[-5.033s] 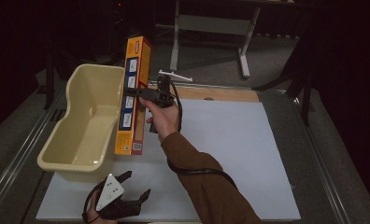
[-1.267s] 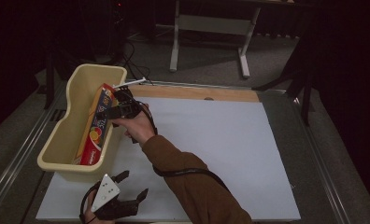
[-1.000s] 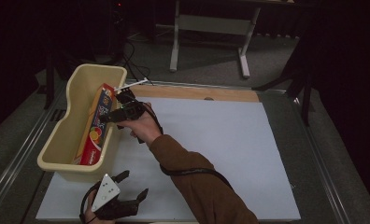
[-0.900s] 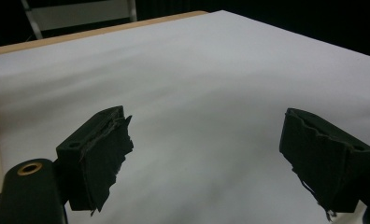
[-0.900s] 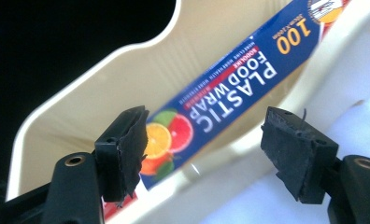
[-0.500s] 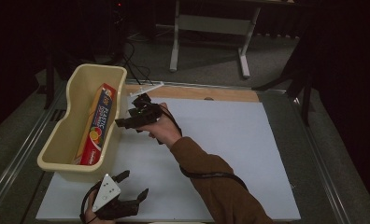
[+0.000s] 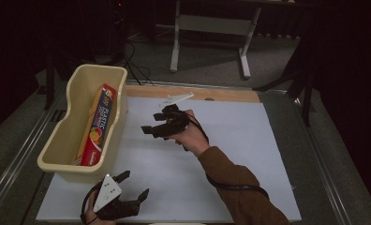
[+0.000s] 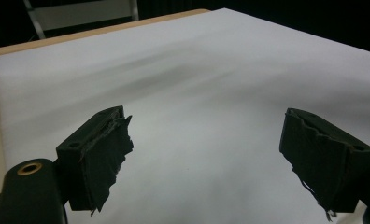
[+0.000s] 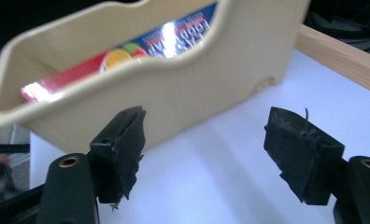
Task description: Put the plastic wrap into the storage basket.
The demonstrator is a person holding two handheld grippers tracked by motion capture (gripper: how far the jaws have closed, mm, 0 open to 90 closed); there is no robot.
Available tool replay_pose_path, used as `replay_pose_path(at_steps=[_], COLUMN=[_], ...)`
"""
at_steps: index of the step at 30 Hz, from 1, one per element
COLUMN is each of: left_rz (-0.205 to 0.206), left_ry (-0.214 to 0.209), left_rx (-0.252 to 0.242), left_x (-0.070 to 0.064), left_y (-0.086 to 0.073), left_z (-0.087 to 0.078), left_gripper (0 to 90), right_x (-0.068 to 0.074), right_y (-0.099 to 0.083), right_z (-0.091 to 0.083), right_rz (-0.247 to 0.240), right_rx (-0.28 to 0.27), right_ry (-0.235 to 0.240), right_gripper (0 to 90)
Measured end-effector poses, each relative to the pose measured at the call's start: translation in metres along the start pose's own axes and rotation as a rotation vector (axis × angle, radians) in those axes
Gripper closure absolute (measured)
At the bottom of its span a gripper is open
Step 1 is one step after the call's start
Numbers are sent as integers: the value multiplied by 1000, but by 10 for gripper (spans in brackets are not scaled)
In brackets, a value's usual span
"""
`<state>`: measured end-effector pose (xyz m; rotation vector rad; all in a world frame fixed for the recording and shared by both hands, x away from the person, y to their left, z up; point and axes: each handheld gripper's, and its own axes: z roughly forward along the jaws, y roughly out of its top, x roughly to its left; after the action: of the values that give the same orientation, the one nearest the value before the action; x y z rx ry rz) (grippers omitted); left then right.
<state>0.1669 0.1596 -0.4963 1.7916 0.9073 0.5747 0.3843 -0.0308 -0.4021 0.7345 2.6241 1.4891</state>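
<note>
Where dark room (image 7: 29, 37) surrounds, white table (image 7: 249, 140), beige bin (image 7: 120, 101)

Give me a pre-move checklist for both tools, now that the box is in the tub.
1. Box lies inside the tub: ok.
2. Right tool open, holding nothing: ok.
3. Right tool clear of the tub wall: ok.
4. Left tool open, holding nothing: ok.
5. White sheet ahead of the left tool bare: ok.
6. Box lies flat on the tub floor: cannot tell.

Dark room, grey floor (image 7: 211, 56), perhaps a metal stand (image 7: 211, 23)
</note>
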Motion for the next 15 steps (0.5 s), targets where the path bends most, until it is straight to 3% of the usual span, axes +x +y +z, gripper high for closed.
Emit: replay_pose_path(at_steps=[6,7,12,15], left_rz=[-2,-2,-3,-3], left_ry=[6,7,8,12], left_rx=[5,6,5,6], left_x=[1,1,1,2], left_y=[0,0,0,0], left_z=[0,0,1,1], left_gripper=[157,157,157,157], right_x=[-12,-19,-29,-39], right_y=[-29,-41,-62,-83], right_z=[-24,-33,-51,-73], right_rz=[17,54,111,158], right_rx=[-9,-19,-53,-93], right_ry=[-37,-48,-63,-88], right_gripper=[282,282,282,282])
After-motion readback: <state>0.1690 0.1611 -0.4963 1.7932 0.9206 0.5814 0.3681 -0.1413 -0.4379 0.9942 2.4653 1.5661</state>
